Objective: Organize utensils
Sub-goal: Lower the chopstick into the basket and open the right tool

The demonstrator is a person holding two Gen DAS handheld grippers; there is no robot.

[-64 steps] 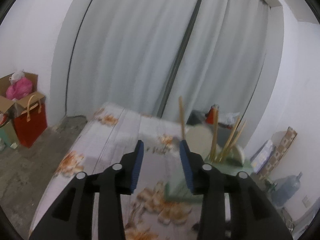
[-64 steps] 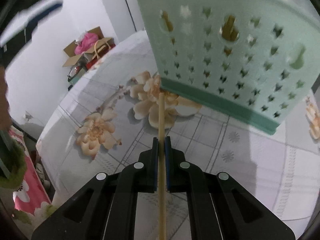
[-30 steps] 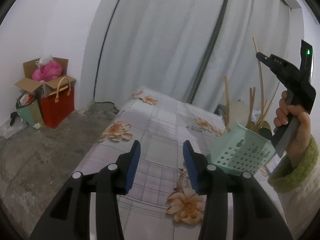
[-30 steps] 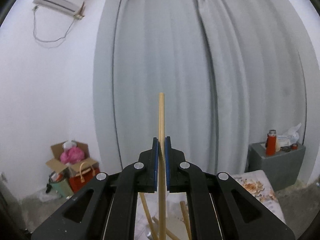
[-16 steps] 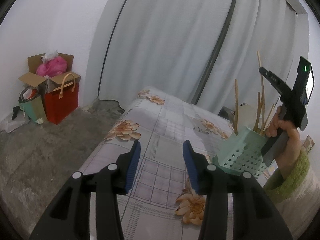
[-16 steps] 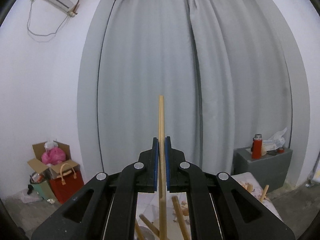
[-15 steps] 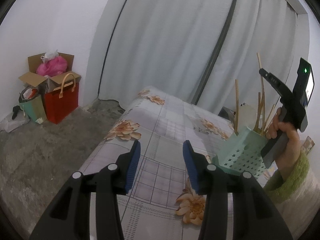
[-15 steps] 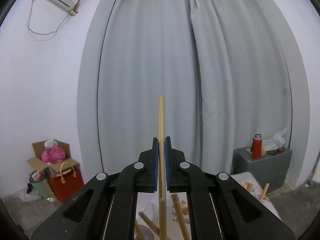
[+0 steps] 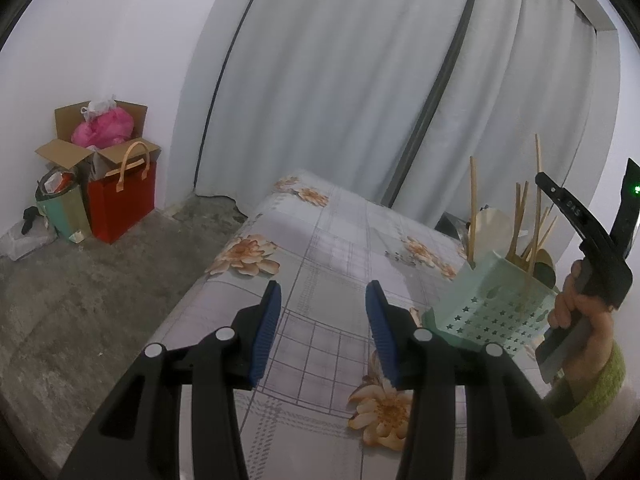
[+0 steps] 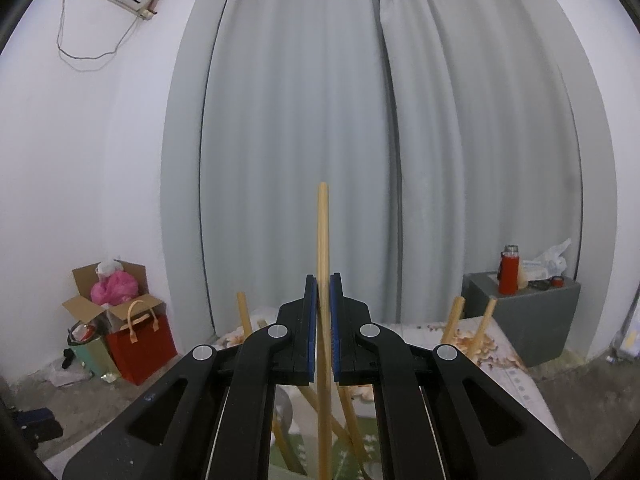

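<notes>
In the left wrist view, the left tongs (image 9: pixel 322 320) are seen spread wide with nothing between the blue pads, held above a bench (image 9: pixel 340 248) covered by a flowered cloth. At the right, a pale green basket (image 9: pixel 490 300) with star-shaped holes stands on the bench, and several wooden sticks lean out of it at different angles. Above the basket the right tongs (image 9: pixel 540 178) are gripped by a hand (image 9: pixel 572 300) in a green sleeve, and a chopstick (image 9: pixel 537 208) is held upright in them, its lower end reaching down into the basket. A red bag (image 9: pixel 120 204) and a cardboard box (image 9: pixel 100 136) are seen on the floor by the wall.

In the right wrist view, the right tongs are seen clamped on the chopstick, which runs straight up between the pads against a grey curtain (image 10: pixel 380 140). Other stick ends are seen poking up on both sides below. A red flask (image 10: pixel 509 270) stands on a grey cabinet at the right.

The chopstick is judged to be close to release. If it is let go while its lower end is not seated, it could tip against the leaning sticks and fall out. A crooked descent could catch a stick already in the basket and push the light basket over.
</notes>
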